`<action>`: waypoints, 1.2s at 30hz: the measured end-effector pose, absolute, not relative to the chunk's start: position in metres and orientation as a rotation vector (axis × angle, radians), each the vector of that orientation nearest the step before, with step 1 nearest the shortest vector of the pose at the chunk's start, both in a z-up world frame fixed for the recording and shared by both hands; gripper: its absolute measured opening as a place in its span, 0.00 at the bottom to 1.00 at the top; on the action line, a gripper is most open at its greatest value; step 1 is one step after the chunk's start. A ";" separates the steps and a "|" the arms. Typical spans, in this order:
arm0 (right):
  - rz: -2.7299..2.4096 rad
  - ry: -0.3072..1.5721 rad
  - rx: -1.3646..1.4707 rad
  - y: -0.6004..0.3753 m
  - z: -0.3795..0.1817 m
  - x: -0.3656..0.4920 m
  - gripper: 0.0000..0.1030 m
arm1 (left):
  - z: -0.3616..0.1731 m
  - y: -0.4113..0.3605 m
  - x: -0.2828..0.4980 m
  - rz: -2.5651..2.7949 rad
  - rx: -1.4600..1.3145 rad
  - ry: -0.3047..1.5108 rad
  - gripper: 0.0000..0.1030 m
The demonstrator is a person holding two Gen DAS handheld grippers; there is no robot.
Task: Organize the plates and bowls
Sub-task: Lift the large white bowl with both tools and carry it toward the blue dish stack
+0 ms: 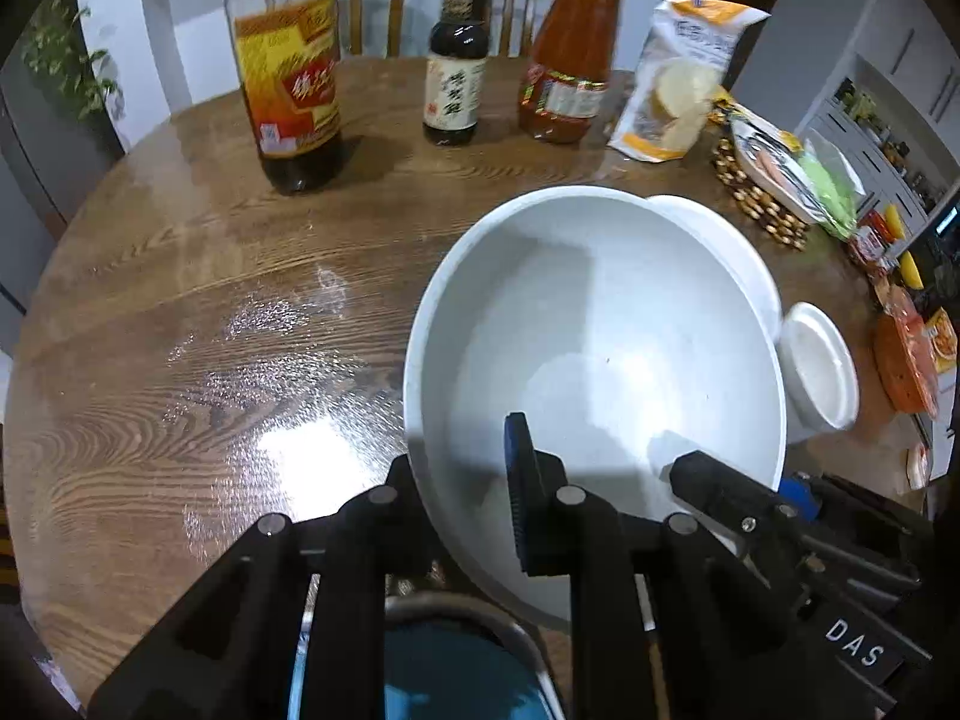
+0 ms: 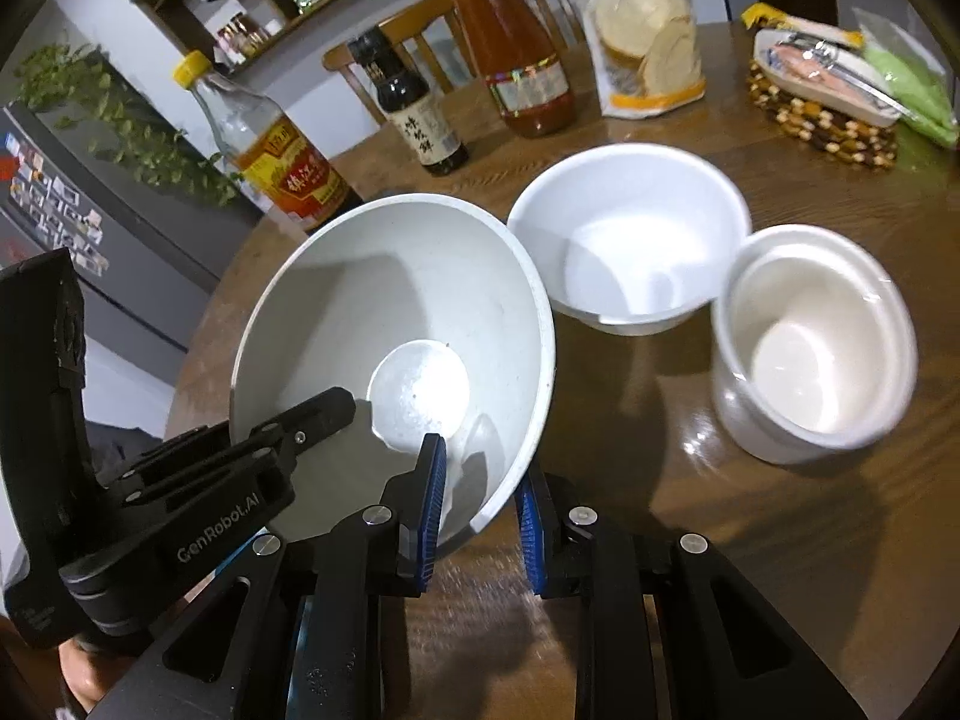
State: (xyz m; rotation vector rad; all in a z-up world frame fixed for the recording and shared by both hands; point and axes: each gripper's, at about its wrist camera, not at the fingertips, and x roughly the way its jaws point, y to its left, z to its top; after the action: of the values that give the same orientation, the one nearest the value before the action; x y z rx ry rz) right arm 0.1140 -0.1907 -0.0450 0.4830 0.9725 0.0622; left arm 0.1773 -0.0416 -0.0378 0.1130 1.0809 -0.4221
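A large white bowl (image 1: 600,324) (image 2: 390,312) hangs tilted over the round wooden table (image 1: 210,312). My left gripper (image 1: 465,492) is shut on its near rim, with one finger outside the wall and the blue pad (image 1: 517,480) inside. My right gripper (image 2: 480,516) is shut on the opposite rim, one blue pad (image 2: 433,504) inside and one outside. Each gripper also shows in the other's view: the right gripper (image 1: 714,480) and the left gripper (image 2: 300,420). A medium white bowl (image 2: 630,240) (image 1: 726,246) and a small deep white bowl (image 2: 810,348) (image 1: 822,366) stand on the table beyond.
At the back of the table stand a vinegar bottle (image 1: 288,78), a dark sauce bottle (image 1: 454,66) and an orange sauce bottle (image 1: 570,66). To the right are a bread bag (image 1: 678,84) and a woven mat (image 2: 822,120) with packets. Wooden chairs (image 1: 372,0) stand behind.
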 end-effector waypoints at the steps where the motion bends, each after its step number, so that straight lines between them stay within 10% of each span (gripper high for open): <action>1: 0.060 0.972 0.484 -0.191 -0.043 0.110 0.24 | -0.037 -0.042 0.174 -0.425 0.118 1.077 0.18; 36: 0.065 1.117 0.474 -0.204 -0.068 0.032 0.24 | -0.060 -0.088 0.089 -0.419 0.201 1.206 0.24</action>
State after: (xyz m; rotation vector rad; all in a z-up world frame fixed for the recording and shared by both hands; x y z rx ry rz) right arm 0.0321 -0.2036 -0.0680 0.4741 1.1173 0.0654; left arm 0.0894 -0.0876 -0.0597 0.2009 1.2060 -0.4191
